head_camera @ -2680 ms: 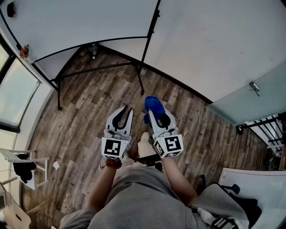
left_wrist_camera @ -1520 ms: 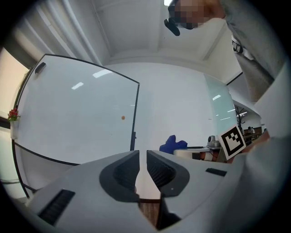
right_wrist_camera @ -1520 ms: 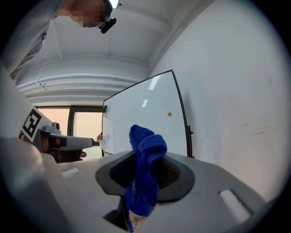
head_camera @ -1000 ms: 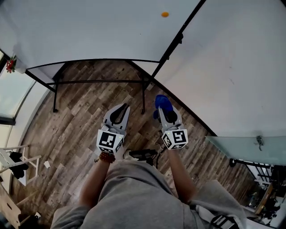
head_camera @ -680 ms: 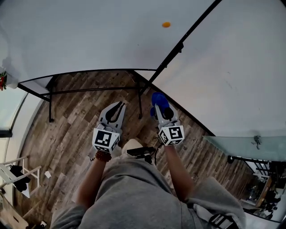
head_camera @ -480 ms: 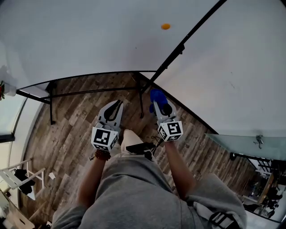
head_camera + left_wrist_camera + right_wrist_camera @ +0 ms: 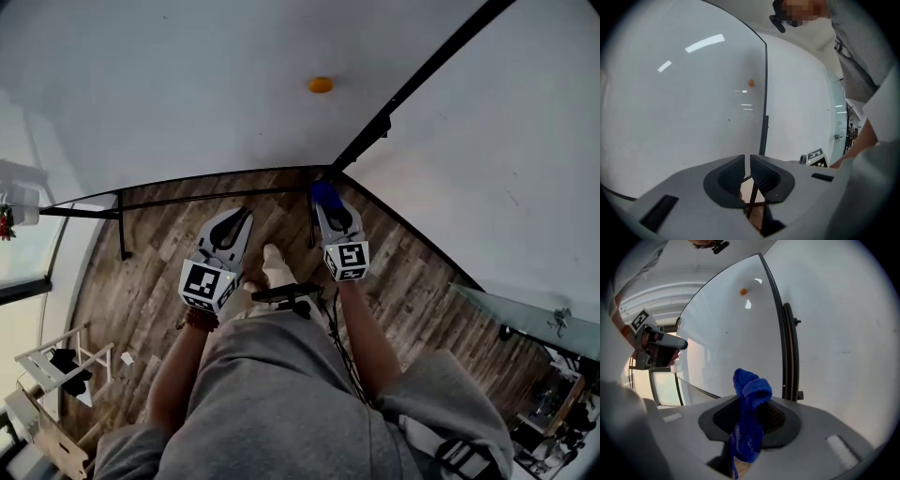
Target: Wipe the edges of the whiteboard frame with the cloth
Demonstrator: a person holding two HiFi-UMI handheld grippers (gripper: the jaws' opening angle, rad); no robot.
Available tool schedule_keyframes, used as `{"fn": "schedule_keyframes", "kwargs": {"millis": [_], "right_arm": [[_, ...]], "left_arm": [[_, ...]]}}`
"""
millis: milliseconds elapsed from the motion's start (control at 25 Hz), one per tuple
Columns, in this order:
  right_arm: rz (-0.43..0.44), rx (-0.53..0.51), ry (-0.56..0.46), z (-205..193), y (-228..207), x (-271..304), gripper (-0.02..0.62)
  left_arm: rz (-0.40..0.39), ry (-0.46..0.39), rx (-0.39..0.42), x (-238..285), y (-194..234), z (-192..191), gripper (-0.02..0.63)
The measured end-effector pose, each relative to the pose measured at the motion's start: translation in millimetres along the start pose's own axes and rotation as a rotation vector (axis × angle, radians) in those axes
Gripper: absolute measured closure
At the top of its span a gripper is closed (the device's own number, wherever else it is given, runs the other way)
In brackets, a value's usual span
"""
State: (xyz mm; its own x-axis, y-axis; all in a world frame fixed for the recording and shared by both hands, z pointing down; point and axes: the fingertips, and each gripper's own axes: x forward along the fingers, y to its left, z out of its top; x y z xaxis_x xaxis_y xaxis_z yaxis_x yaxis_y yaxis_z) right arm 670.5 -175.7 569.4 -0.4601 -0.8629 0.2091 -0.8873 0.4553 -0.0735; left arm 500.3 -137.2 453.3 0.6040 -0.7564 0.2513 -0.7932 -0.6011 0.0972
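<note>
- Head view: both forearms reach forward and down over the wood floor point(image 7: 141, 281). The left gripper point(image 7: 236, 221) points up and slightly right, with its marker cube nearest the camera. The right gripper point(image 7: 327, 208) is held further forward, its tip by the lower corner of the whiteboard frame point(image 7: 412, 80). The blue cloth point(image 7: 322, 193) sits at that corner; I cannot tell if it touches.
- Left gripper view: the left gripper point(image 7: 749, 165) has its jaws drawn almost together with nothing between them. The frame's black side edge point(image 7: 765, 93) stands ahead, and an orange dot point(image 7: 751, 83) marks the board.
- Right gripper view: the right gripper point(image 7: 751, 414) has its jaws clamped on the cloth point(image 7: 751, 392), which bunches up above them. The frame edge point(image 7: 774, 305) is just behind.
</note>
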Motion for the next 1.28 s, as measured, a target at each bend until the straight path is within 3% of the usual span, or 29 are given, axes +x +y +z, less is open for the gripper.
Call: {"fn": "schedule_keyframes", "kwargs": {"millis": [320, 680, 1280], "right_arm": [[0.07, 0.023, 0.14, -70, -23, 35, 0.469], [-0.006, 0.054, 0.221, -126, -52, 61, 0.469], [-0.069, 0.056, 0.227, -127, -75, 96, 0.469]], "left_arm": [[0.072, 0.042, -0.075, 39, 3, -11, 0.563], [0.049, 0.083, -0.056, 55, 19, -20, 0.563], [0.081, 0.119, -0.055, 47, 22, -27, 0.563]]}}
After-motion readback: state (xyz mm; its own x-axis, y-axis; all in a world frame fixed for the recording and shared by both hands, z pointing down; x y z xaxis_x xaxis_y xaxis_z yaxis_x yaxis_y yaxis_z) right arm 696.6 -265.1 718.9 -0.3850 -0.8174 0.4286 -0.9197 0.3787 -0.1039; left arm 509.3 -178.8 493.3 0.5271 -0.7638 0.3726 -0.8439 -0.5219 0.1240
